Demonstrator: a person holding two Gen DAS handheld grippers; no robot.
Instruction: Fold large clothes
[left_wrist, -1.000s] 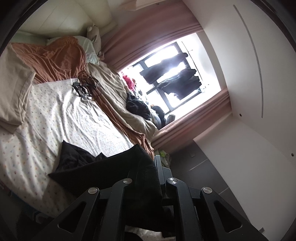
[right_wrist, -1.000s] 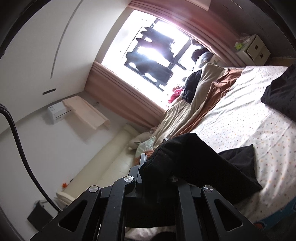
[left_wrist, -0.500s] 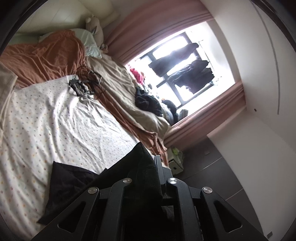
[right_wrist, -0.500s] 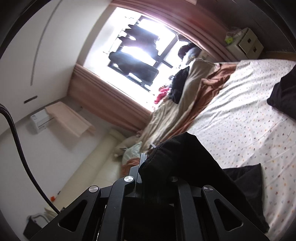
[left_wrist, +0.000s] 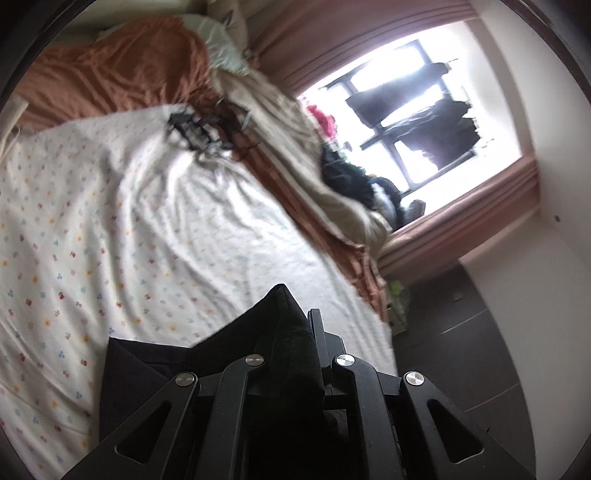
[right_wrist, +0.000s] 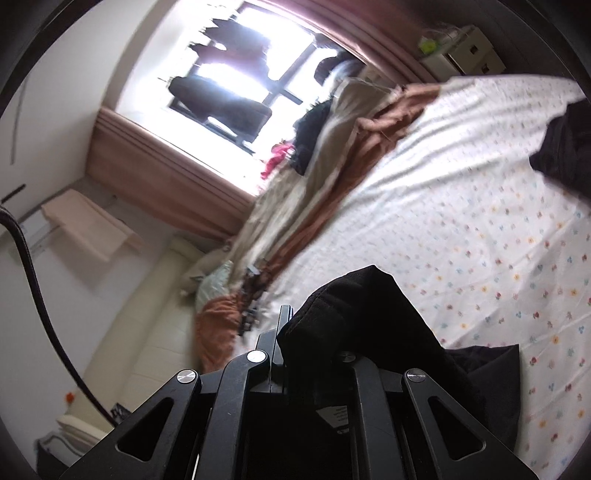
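**Black garment pinched at two points over the flowered sheet**

Where the two views begin, each tool is pressed together on dark cloth: the left tool pinches a peaked fold of the black garment, and the right tool pinches another bunched part of the same black garment. From both pinch points the matte, soft fabric drapes down onto the bed near its foot-side edge, one flat panel spreading to the left in the left wrist view, one squared corner lying on the sheet to the right in the right wrist view.

Beyond the garment the white sheet, printed with small coloured flowers and lightly creased, lies bare across the middle of the bed. A second dark heap of cloth sits at the sheet's edge in the right wrist view, well apart from the held piece.

Farther on, a tangle of black hangers rests on the sheet by the rust-brown blanket, which runs along the bed's window-side edge beside a beige quilt. One more black pile and a pink item lie on that quilt. Behind, pink curtains frame one bright window with dark clothes hanging outside it.
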